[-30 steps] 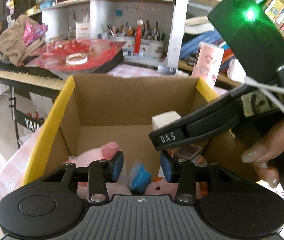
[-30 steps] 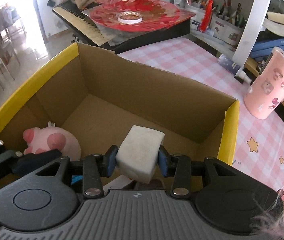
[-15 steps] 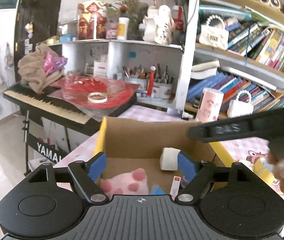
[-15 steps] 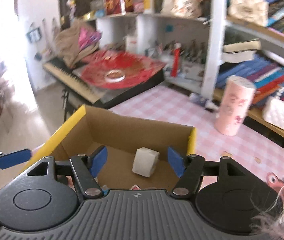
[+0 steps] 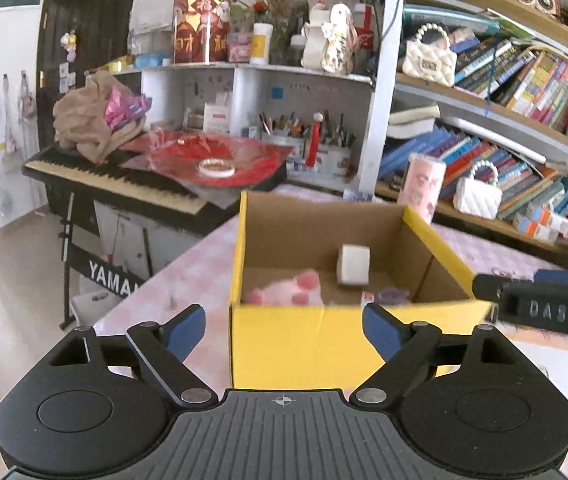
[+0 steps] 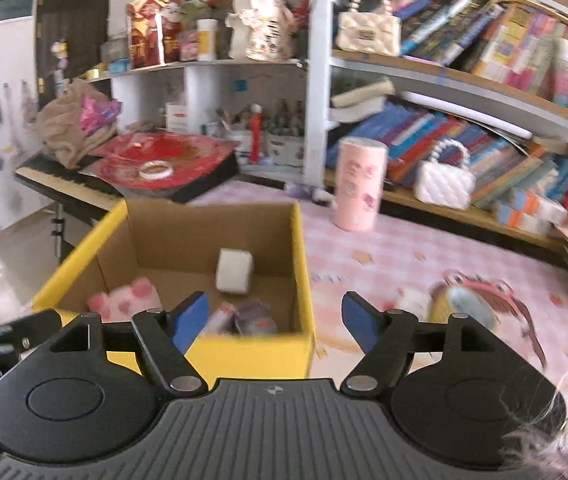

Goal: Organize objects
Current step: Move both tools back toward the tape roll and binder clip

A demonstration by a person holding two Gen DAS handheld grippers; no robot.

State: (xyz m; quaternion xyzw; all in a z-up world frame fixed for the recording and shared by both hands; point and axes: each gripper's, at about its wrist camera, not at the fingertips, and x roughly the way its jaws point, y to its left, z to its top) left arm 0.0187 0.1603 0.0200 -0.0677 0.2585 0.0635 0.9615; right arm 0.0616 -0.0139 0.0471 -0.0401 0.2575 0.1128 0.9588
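A yellow cardboard box (image 5: 336,340) (image 6: 252,356) stands on the pink checked table. Inside it lie a white foam block (image 5: 353,264) (image 6: 234,270), a pink plush toy (image 5: 284,292) (image 6: 124,300) and small packets (image 6: 244,320). My left gripper (image 5: 284,328) is pulled back in front of the box, its jaws opening with nothing between them. My right gripper (image 6: 274,318) hangs back at the box's near right corner, jaws also opening and holding nothing. The right gripper's body (image 5: 540,308) shows at the right edge of the left wrist view.
A pink cup (image 6: 360,184) stands on the table (image 6: 384,256) behind the box; small toys (image 6: 460,304) lie to its right. A keyboard (image 5: 116,184) with a red sheet and tape roll stands left. Bookshelves (image 5: 504,120) with white handbags fill the back.
Both grippers have opened and drawn back and up out of the box. The white block, held by the right gripper a second ago, now lies in the box beside the plush.
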